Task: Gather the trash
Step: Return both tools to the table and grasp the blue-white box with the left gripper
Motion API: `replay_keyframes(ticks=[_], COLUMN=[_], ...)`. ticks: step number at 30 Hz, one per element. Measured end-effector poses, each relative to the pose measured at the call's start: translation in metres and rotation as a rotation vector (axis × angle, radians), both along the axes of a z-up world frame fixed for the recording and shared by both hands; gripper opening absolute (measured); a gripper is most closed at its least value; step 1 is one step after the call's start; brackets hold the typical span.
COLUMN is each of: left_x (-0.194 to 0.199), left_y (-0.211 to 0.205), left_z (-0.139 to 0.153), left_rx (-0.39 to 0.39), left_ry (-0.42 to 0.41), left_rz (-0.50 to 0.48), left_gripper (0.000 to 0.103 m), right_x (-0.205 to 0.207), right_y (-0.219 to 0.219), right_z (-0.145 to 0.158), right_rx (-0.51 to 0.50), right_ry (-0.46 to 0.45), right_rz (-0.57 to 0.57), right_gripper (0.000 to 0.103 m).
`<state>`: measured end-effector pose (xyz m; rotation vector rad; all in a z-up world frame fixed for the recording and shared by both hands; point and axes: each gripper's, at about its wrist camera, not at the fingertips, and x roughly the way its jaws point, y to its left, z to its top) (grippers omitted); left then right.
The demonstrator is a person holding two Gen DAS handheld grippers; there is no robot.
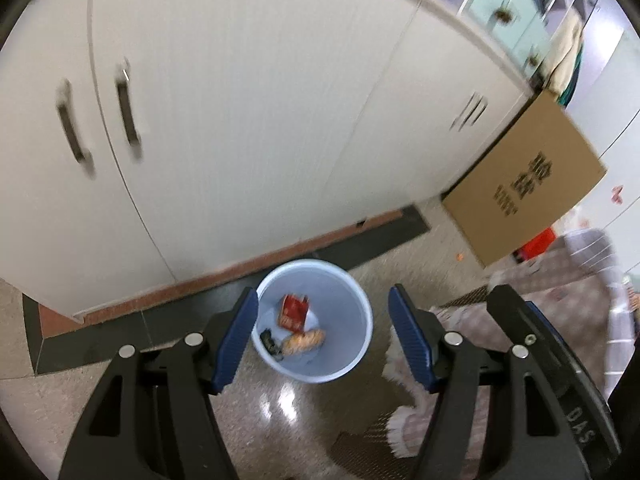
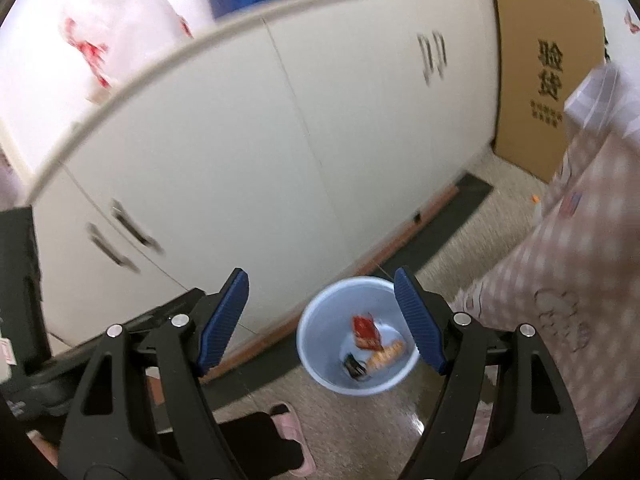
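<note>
Ribbed blue pads, left gripper (image 1: 323, 336) and right gripper (image 2: 321, 321) both released; round pale-blue plastic bin (image 1: 354, 354) ahead below, red carton (image 1: 294, 312) inside.

Past the tips of our left hand-held gripper (image 1: 323, 334), the small dark item (image 1: 271, 345) in the bin (image 1: 352, 300) is too small and smeared for us to identify. The cabinet handles (image 1: 100, 120) ahead and to the left are streaked by motion blur. From our right hand-held gripper (image 2: 322, 320), its right finger (image 2: 420, 326) covers part of the bin's rim, and the print on the red packet (image 2: 366, 332) is unreadable. The cardboard box (image 2: 548, 80) far ahead on the right is partly hidden by the checked cloth (image 2: 580, 240). Below the gripper, a pink slipper (image 2: 294, 436) is half covered by a dark shape.
</note>
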<state>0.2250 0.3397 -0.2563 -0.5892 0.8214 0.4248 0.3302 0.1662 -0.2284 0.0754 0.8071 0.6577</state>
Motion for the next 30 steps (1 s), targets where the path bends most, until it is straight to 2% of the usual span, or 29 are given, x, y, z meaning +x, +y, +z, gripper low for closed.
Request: replay_keyframes(ticks=[3, 6, 9, 14, 18, 21, 25, 30], left_x=[-0.014, -0.021, -0.020, 0.001, 0.018, 0.035, 0.068, 0.102], left_y=[-0.012, -0.033, -0.065, -0.143, -0.209, -0.253, -0.316, -0.382], left_z=[0.039, 0.076, 0.108, 0.146, 0.161, 0.164, 0.155, 0.135], left_rx=[0.022, 0.051, 0.087, 0.129, 0.127, 0.088, 0.020, -0.044], left_ry=[-0.091, -0.165, -0.218, -0.256, -0.257, -0.259, -0.227, -0.176], left_rz=[0.023, -0.004, -0.051, -0.213, -0.366, -0.474, -0.608, -0.717], left_gripper=[0.069, 0.070, 0.071, 0.071, 0.071, 0.071, 0.071, 0.071], right_x=[-0.014, -0.027, -0.038, -0.046, -0.050, -0.052, -0.051, -0.043], right_y=[-0.014, -0.037, -0.070, -0.138, -0.209, -0.262, -0.330, -0.403], right_z=[0.041, 0.079, 0.110, 0.144, 0.160, 0.164, 0.157, 0.137], right_rx=[0.062, 0.107, 0.133, 0.131, 0.111, 0.090, 0.044, -0.001], right_ry=[-0.062, -0.118, -0.169, -0.233, -0.263, -0.276, -0.274, -0.230], right_rz=[0.009, -0.001, -0.037, -0.126, -0.226, -0.313, -0.440, -0.575], right_gripper=[0.074, 0.074, 0.074, 0.074, 0.074, 0.074, 0.075, 0.075])
